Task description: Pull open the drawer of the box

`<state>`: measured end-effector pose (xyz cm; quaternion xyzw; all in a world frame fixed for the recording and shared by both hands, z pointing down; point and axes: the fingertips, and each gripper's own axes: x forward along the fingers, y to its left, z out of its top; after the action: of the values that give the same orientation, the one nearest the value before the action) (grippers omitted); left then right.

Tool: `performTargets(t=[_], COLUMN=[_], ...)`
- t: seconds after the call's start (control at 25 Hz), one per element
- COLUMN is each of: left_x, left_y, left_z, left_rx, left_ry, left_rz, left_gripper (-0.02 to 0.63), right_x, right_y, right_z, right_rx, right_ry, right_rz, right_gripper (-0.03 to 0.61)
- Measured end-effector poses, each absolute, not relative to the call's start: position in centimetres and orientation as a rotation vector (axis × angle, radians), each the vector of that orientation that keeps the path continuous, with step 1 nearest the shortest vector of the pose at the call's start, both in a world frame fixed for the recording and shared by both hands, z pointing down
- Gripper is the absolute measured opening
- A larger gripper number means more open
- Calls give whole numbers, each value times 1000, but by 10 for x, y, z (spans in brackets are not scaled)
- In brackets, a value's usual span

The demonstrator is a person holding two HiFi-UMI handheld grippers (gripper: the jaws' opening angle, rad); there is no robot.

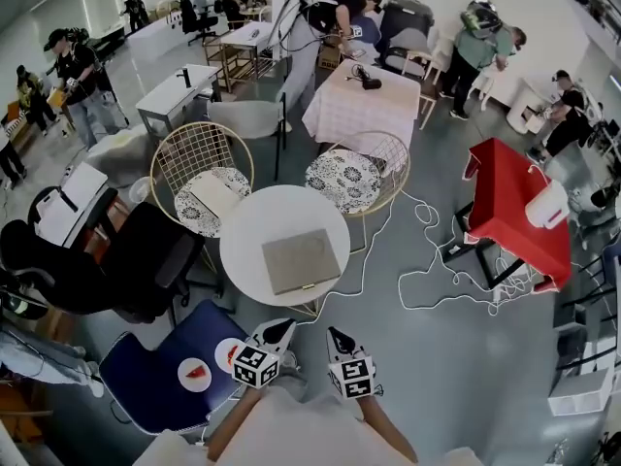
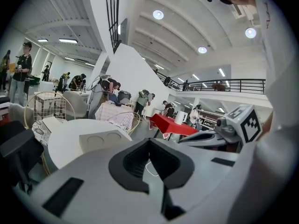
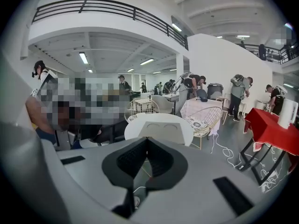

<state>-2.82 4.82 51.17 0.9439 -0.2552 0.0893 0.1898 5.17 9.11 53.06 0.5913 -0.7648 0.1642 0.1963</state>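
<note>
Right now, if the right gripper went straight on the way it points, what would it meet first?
Probably the near rim of the round white table, just before the grey box on it; depth is hard to judge.

Matt grey box (image 1: 301,260) on a smooth white table (image 1: 248,229), beside metal-wire chairs (image 1: 198,150).

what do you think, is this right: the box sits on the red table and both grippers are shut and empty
Not quite. The box sits on the round white table, not the red table off to its right, as the head view shows. The rest holds: the left gripper and the right gripper are both shut and empty.
</note>
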Motion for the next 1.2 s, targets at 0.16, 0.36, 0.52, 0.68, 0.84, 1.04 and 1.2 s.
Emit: performTargets(t=[0.16, 0.36, 0.52, 0.68, 0.84, 1.04, 1.2], left_x=[-34, -36, -38, -35, -30, -27, -21], left_y=[7, -31, -58, -72, -76, -77, -85], left_z=[518, 511, 508, 508, 511, 515, 509], left_rx=[2633, 2640, 2655, 2661, 2657, 2629, 2616], left_ry=[-717, -718, -703, -694, -698, -751, -823], left_rz=[242, 228, 235, 245, 258, 275, 248], left_gripper=[11, 11, 11, 11, 11, 11, 11], right_x=[45, 46, 44, 47, 51, 57, 66], right_y=[48, 7, -21, -33, -39, -46, -57], right_z=[534, 522, 515, 520, 524, 524, 521], right_rx=[1634, 1648, 1674, 1687, 1682, 1639, 1587], right_ry=[-2135, -2133, -2134, -2126, -2130, -2166, -2203], right_rz=[456, 433, 412, 431, 450, 445, 416], right_gripper=[15, 16, 17, 16, 17, 15, 15])
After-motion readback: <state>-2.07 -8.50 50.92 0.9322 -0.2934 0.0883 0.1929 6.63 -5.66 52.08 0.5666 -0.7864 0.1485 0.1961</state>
